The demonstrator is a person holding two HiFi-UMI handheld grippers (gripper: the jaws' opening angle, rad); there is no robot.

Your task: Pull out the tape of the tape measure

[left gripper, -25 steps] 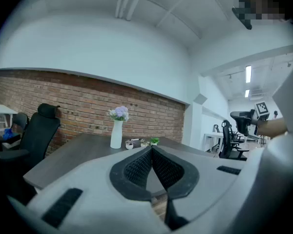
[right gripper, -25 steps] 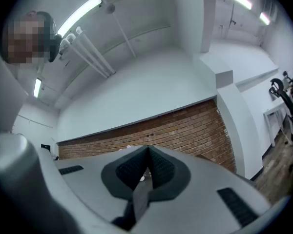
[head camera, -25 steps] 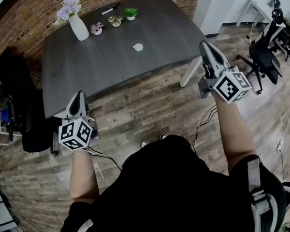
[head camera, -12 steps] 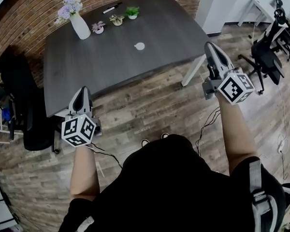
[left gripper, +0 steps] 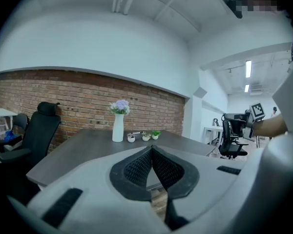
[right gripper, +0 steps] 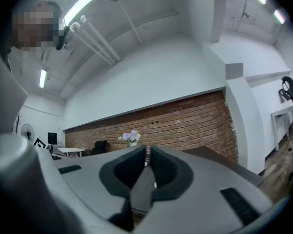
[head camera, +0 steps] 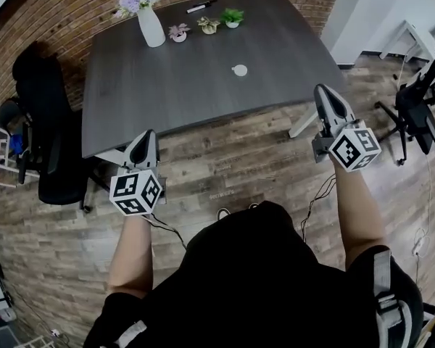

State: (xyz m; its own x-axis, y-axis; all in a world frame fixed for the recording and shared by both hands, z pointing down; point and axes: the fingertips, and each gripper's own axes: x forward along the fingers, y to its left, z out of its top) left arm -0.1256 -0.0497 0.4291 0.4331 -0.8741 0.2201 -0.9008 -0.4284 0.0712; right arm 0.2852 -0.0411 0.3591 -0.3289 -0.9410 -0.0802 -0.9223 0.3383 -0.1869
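Note:
A small round white object (head camera: 239, 69), likely the tape measure, lies alone near the middle of the dark table (head camera: 203, 85). My left gripper (head camera: 146, 133) is held over the wooden floor just short of the table's near left edge, jaws shut and empty. In the left gripper view, the left gripper (left gripper: 151, 149) points across the table towards the vase. My right gripper (head camera: 322, 88) is raised off the table's near right corner, also shut with nothing in it. In its own view the right gripper (right gripper: 147, 150) aims at the brick wall. Neither gripper touches the white object.
A white vase of purple flowers (head camera: 151, 26), three small plant pots (head camera: 207, 25) and a black marker (head camera: 201, 6) stand at the table's far edge. A black office chair (head camera: 47, 122) is at the left, and more chairs (head camera: 420, 114) are at the right. Cables trail on the floor.
The head view has swung, so the table and vase now sit further right in the picture. Both grippers stay raised before the table and shut.

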